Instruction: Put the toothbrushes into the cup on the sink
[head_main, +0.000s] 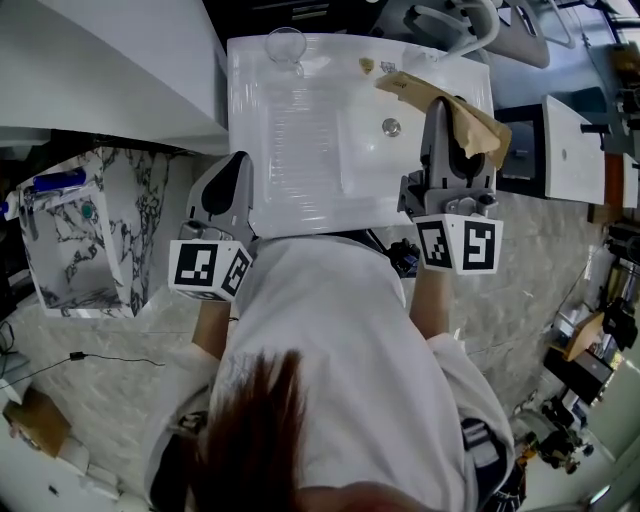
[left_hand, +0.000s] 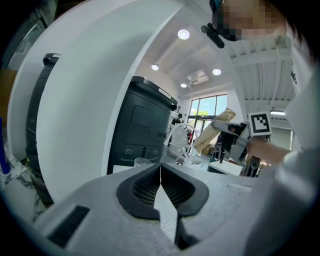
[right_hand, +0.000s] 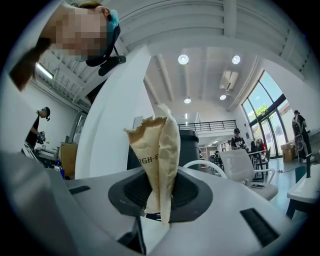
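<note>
Surface, head view: white sink (head_main: 300, 150) seen from straight above, basin and drain toward its right, pale marbled floor (head_main: 120, 370) around it.
Cup, head view: clear cup (head_main: 285, 45) upright on the flat left part of the sink, by the back rim.
Right gripper, head view: right gripper (head_main: 452, 135) reaches over the sink's right side at the basin edge, well apart from the cup.
Packet, head view: brown paper packet (head_main: 420, 88) sticks out past the fingers, slanting toward the back of the basin.
Left gripper, head view: left gripper (head_main: 237, 165) at the sink's left front edge, nearer the cup. Its fingers are too foreshortened to read here.
Left gripper view: left gripper (left_hand: 160, 172) has its fingers pressed together with nothing between them.
Seen only from here: the cup's rim (left_hand: 141, 162) just above the left finger, a white tap (left_hand: 180, 127) beyond it and a dark grey bin (left_hand: 145, 125). The right gripper (left_hand: 232, 137) shows side-on, the packet (left_hand: 216, 129) angled up and left from it.
Right gripper view: right gripper (right_hand: 159, 182) has its fingers closed on the packet's lower end, pads pressing both sides.
Packet, right gripper view: the packet (right_hand: 159, 145) stands upright out of the fingers, folded lengthwise, top edge ragged. Dark letters on its left face are only partly readable, and what is inside cannot be seen.
Seen only from here: a tall hall with round ceiling lights (right_hand: 183, 59), big windows (right_hand: 265, 115) at right and people (right_hand: 236, 141) standing far off.
</note>
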